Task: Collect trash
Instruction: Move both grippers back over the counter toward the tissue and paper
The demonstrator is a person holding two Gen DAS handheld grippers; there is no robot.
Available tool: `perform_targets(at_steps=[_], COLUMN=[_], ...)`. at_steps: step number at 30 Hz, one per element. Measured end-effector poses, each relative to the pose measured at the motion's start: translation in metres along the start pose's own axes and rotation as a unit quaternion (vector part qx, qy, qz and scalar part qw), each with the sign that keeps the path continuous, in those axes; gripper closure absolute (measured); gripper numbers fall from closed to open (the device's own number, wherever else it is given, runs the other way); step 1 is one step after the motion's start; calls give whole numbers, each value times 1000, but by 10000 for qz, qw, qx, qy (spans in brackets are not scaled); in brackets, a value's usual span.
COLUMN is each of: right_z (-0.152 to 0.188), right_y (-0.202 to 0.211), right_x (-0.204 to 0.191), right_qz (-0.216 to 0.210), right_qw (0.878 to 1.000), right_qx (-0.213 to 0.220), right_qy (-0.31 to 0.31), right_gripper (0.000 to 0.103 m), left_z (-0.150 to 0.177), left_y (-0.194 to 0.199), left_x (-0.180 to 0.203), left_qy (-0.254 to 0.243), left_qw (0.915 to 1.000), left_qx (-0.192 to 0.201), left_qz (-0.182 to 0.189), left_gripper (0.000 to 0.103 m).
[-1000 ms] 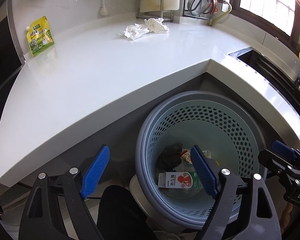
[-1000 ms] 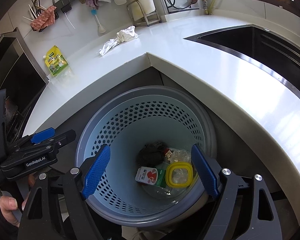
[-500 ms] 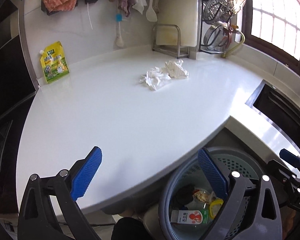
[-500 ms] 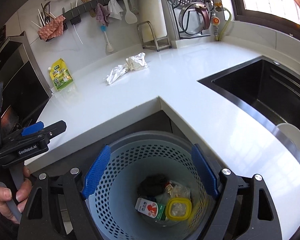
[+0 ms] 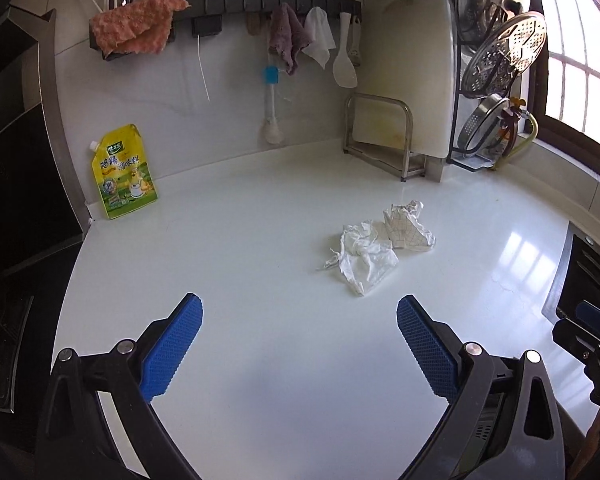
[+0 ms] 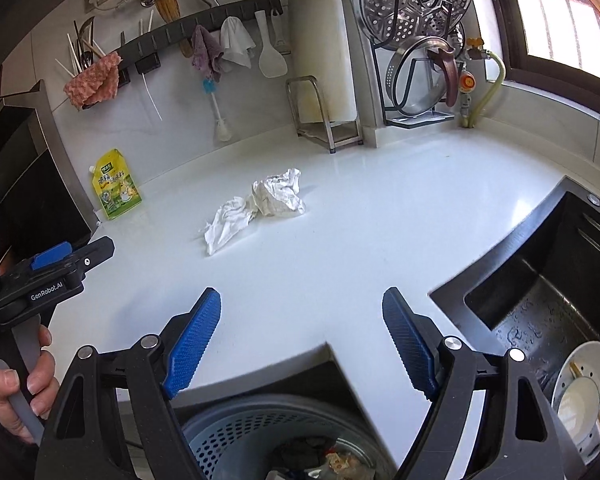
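Two crumpled white pieces lie together on the white counter: a tissue and a printed paper wad. They also show in the right wrist view, tissue and wad. My left gripper is open and empty above the counter, short of the tissue. My right gripper is open and empty over the counter's front edge. The grey-blue trash basket with trash inside sits below it.
A yellow seasoning pouch leans on the back wall at the left. A cutting-board rack and a pot-lid rack stand at the back. A dark sink with a white dish is on the right.
Both grippers have risen from over the trash basket and tilted up toward the counter. The left one has moved forward over the counter, closer to the crumpled pieces. Both stay open.
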State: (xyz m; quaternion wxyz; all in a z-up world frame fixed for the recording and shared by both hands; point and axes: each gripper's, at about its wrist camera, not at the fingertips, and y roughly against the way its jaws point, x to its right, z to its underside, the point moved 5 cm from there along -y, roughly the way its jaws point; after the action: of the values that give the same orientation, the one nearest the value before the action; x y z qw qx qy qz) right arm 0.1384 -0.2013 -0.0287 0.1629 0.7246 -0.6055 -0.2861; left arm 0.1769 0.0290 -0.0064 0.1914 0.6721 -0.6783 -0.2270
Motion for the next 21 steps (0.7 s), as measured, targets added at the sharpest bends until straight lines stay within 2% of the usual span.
perform_targets(at_steps=[8,21], right_z=[-45,-79], right_y=[-49,-107], right_x=[6,0], right_qz=[-84,-144], right_qw=[9998,9989], right_qx=[-110,-360], right_qy=[129,260], right_gripper=[23,23], left_z=[-29,-48], left_y=[-37,-90], left_x=[3,6], left_qy=[17,7], left_qw=[10000,9999], left_qx=[-1,-143], left_qz=[-26,-58], left_gripper=[7,7])
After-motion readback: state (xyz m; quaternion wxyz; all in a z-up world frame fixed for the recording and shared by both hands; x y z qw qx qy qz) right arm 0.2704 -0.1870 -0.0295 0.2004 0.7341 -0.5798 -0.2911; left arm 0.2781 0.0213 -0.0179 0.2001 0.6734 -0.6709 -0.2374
